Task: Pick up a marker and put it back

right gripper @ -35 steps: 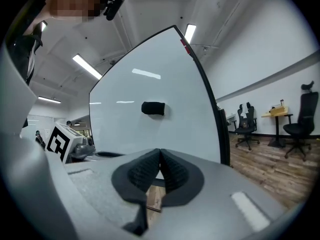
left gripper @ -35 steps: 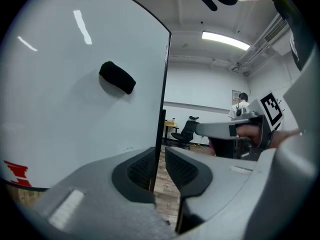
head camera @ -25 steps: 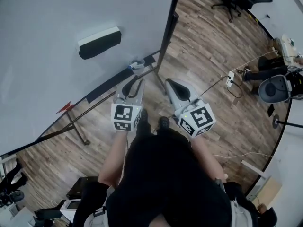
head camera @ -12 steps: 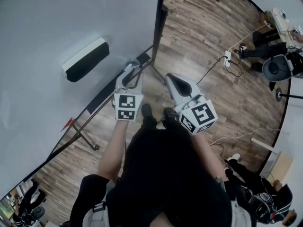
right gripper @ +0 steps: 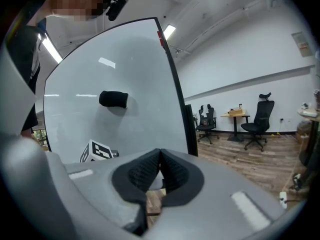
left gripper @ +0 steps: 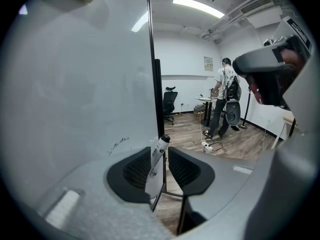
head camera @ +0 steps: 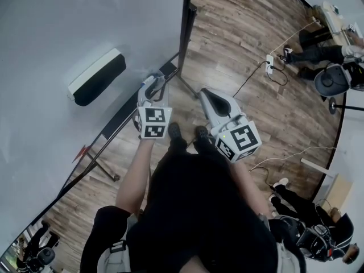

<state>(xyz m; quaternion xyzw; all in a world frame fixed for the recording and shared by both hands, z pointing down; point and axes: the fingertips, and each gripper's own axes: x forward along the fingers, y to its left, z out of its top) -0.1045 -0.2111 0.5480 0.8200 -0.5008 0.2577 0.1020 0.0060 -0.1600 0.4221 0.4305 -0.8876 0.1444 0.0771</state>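
Note:
A white marker (left gripper: 158, 156) with a black cap stands tilted between the jaws of my left gripper (left gripper: 161, 156), which is shut on it. In the head view that left gripper (head camera: 152, 84) reaches to the right end of the dark tray (head camera: 121, 119) under the whiteboard (head camera: 68, 27); the marker is hidden by the fingers there. My right gripper (head camera: 205, 97) hangs over the wooden floor to the right of the board's edge. Its jaws (right gripper: 159, 170) are shut with nothing between them.
A black-and-white eraser (head camera: 95, 77) sticks to the whiteboard, left of my left gripper. The board's stand legs (head camera: 94, 162) spread over the floor. A power strip with cable (head camera: 269, 62) lies at the right. A person (left gripper: 222, 102) and office chairs (right gripper: 256, 121) stand farther back.
My left gripper has moved forward to the tray's right end and now has the marker between its jaws. The right gripper has barely moved. The head view has shifted.

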